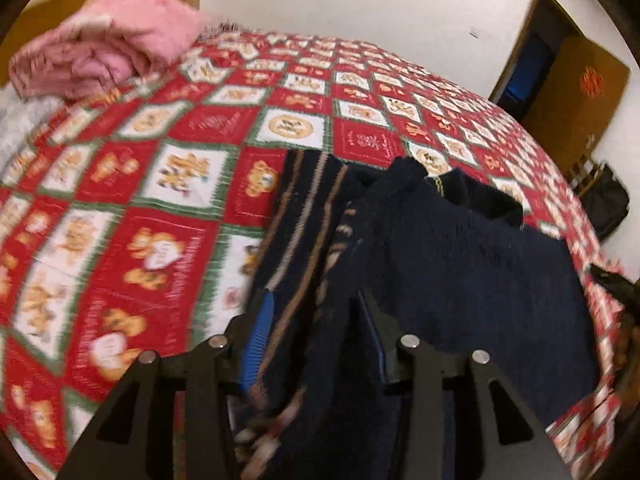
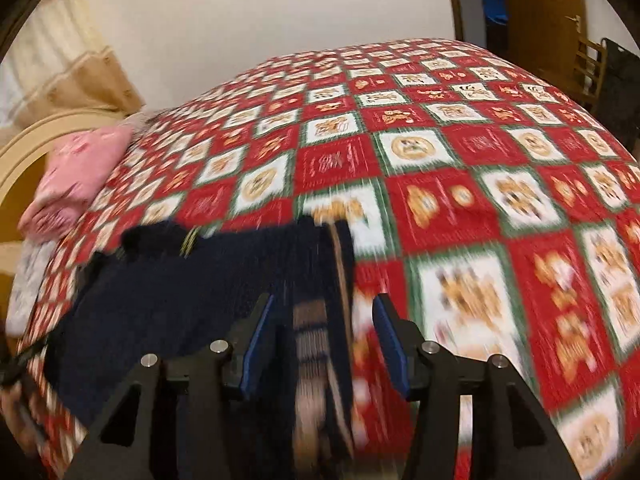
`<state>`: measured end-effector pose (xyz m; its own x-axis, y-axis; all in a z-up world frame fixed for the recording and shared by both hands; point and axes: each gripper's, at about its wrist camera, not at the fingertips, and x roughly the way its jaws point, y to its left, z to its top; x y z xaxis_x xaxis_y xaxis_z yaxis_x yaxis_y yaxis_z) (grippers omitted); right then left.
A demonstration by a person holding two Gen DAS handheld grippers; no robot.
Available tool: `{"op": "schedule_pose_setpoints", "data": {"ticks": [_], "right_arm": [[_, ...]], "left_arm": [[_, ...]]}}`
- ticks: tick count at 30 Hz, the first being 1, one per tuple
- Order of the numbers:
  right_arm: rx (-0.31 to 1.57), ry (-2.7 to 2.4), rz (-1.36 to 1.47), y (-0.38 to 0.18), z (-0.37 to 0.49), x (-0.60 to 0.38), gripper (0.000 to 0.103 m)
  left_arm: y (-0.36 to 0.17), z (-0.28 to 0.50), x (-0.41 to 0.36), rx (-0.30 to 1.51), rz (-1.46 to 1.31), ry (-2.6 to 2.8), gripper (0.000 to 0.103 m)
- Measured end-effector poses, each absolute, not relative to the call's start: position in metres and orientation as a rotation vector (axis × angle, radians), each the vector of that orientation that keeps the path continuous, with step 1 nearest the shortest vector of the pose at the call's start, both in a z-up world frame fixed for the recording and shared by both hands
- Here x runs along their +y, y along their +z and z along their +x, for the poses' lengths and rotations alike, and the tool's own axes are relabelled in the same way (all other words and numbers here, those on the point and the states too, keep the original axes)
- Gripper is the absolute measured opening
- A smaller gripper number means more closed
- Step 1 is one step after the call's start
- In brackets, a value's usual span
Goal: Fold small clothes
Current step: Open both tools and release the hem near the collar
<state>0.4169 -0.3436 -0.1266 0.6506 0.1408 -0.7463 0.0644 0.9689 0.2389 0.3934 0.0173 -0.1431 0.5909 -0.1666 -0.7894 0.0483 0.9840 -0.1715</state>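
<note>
Navy knitted garment (image 1: pixel 460 248) with tan and pale stripes lies bunched on the bed (image 1: pixel 160 168), on a red, white and green patchwork cover, near the front edge. The left gripper (image 1: pixel 316 320) has a fold of striped knit running between its fingers; they stand part-way apart and appear filled by the cloth, so I judge it to be gripping that fold. The right gripper (image 2: pixel 324 320) stands about half open with a striped strip passing through the gap, clear of both blue pads, so it holds nothing.

Judging by this, the work is mid-fold, with one side held and the other free. The next move calls for the right fingers to close on an edge or corner, so both sides can be carried over evenly.

Much open bed lies beyond and to the right of the garment. A pink folded piece (image 1: pixel 104 52) sits far off by the headboard, well apart. Both views are blurred.
</note>
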Motion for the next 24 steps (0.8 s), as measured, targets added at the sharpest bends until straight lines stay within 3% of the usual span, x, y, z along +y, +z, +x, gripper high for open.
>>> {"op": "schedule_pose_setpoints", "data": {"ticks": [8,9,10,13,19,24], "right_arm": [[0.972,0.211,0.25,-0.153,0.323,-0.322,0.051],[0.992,0.192,0.215,-0.16,0.319,-0.315,0.046],[1.012,0.153,0.175,-0.167,0.316,-0.309,0.025],[1.01,0.122,0.059,-0.17,0.31,-0.291,0.017],[0.942,0.077,-0.036,-0.169,0.301,-0.286,0.017],[0.865,0.045,-0.036,-0.18,0.295,-0.282,0.029]], "left_arm": [[-0.16,0.365,0.04,0.947,-0.146,-0.097,0.049],[-0.16,0.363,0.039,0.941,-0.146,-0.094,0.049],[-0.16,0.362,0.037,0.938,-0.145,-0.092,0.049],[-0.157,0.361,0.037,0.944,-0.166,-0.076,0.049],[-0.111,0.384,0.029,0.848,-0.154,-0.085,0.049],[-0.108,0.429,-0.013,0.862,-0.053,-0.117,0.049]]}}
